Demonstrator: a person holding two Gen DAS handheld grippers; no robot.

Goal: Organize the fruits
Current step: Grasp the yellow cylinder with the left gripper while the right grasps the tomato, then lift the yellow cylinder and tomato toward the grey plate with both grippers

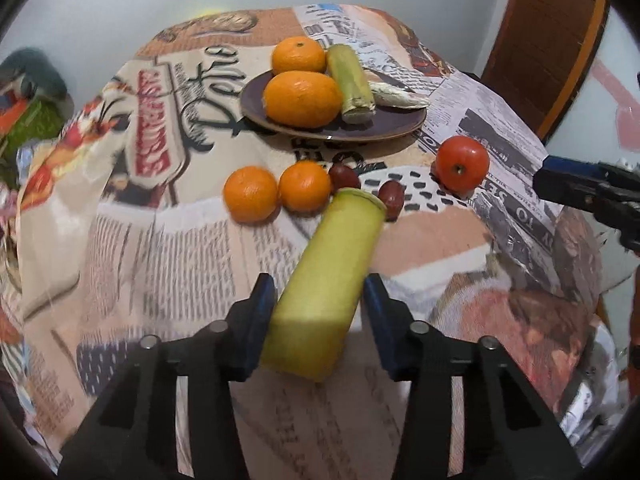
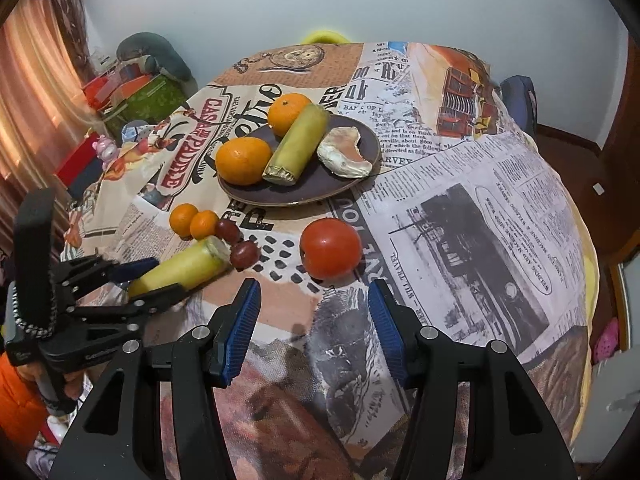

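Note:
My left gripper [image 1: 320, 292] has its jaws around a yellow-green cane stalk piece [image 1: 324, 280], also seen in the right wrist view [image 2: 180, 270]; whether the pads press it I cannot tell. A dark plate [image 2: 320, 184] holds two oranges [image 2: 242, 160], a second stalk piece [image 2: 298, 144] and a pale shell-like piece [image 2: 346, 152]. Two small oranges [image 2: 194, 220] and two dark red fruits [image 2: 242, 254] lie beyond the held stalk. A red tomato [image 2: 330, 252] lies just ahead of my right gripper [image 2: 314, 300], which is open and empty.
The table wears a newspaper-print cloth [image 2: 460, 208]. Boxes and clutter [image 2: 132, 92] stand off the table's left side. A wooden door [image 1: 548, 40] is at the right. The white wall [image 2: 400, 0] is behind the table.

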